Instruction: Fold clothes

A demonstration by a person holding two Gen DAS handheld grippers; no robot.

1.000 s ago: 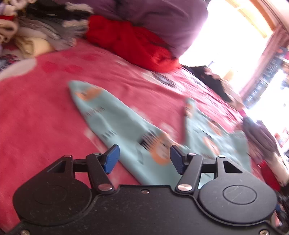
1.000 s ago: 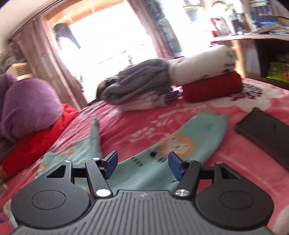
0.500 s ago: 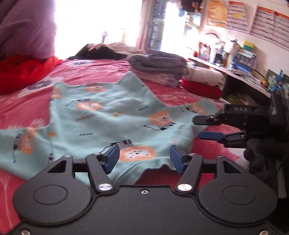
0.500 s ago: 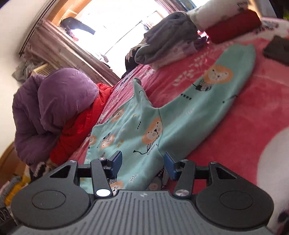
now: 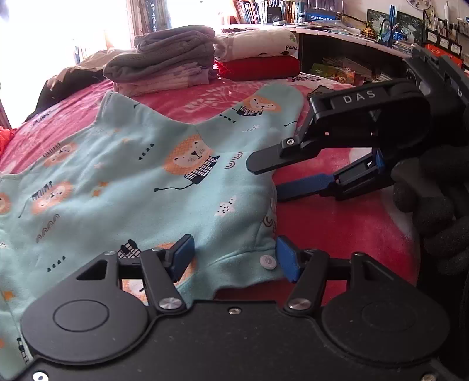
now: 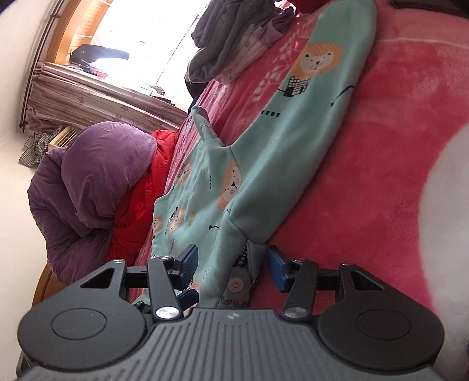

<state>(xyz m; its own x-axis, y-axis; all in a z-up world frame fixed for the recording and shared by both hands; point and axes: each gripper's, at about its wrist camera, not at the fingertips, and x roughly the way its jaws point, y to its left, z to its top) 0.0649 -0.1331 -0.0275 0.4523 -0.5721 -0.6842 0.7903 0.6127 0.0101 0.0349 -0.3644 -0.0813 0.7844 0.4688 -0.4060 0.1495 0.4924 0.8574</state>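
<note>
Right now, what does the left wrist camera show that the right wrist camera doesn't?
Only the left wrist view: the right gripper seen from outside, open at the garment's edge, a gloved hand, the bookshelf.
Only the right wrist view: a purple duvet, the curtain.
Both: the teal lion-print garment, the pink blanket, the folded grey stack.

Black left claw (image 5: 234, 260), blue pads, silver screws, black knit glove (image 5: 433, 205)
</note>
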